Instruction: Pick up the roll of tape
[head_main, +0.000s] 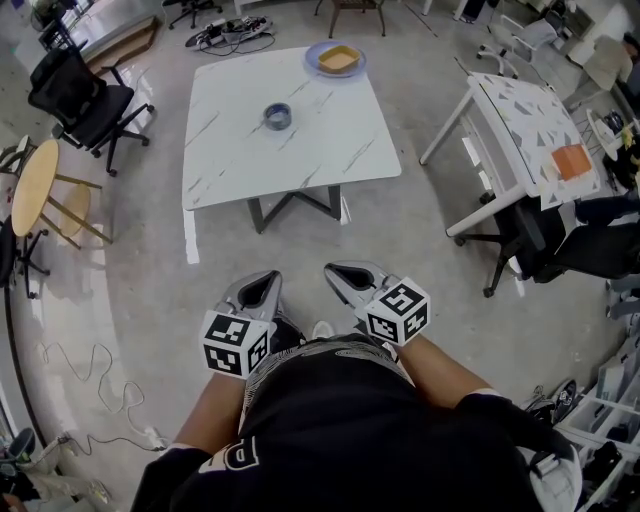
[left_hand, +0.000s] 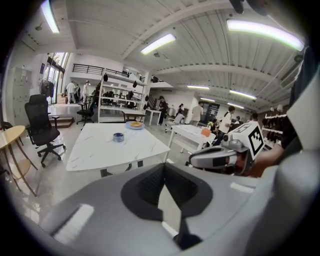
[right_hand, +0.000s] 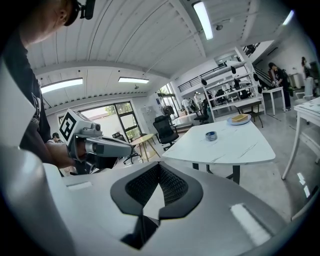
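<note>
The roll of tape (head_main: 277, 116), blue-grey, lies flat near the middle of a white marble-look table (head_main: 330, 150). It also shows small and far off as the tape (left_hand: 118, 137) in the left gripper view and the tape (right_hand: 211, 135) in the right gripper view. My left gripper (head_main: 262, 283) and right gripper (head_main: 341, 271) are held side by side close to my body, well short of the table. Both are shut, jaw tips meeting, with nothing between them. The left gripper (left_hand: 164, 167) and the right gripper (right_hand: 159, 167) point roughly toward the table.
A blue plate (head_main: 336, 60) with something yellow sits at the table's far edge. A black office chair (head_main: 85, 100) and a round wooden table (head_main: 35, 185) stand at left. At right is a second white table (head_main: 520, 110) carrying an orange item (head_main: 572, 160). Cables (head_main: 90, 380) lie on the floor.
</note>
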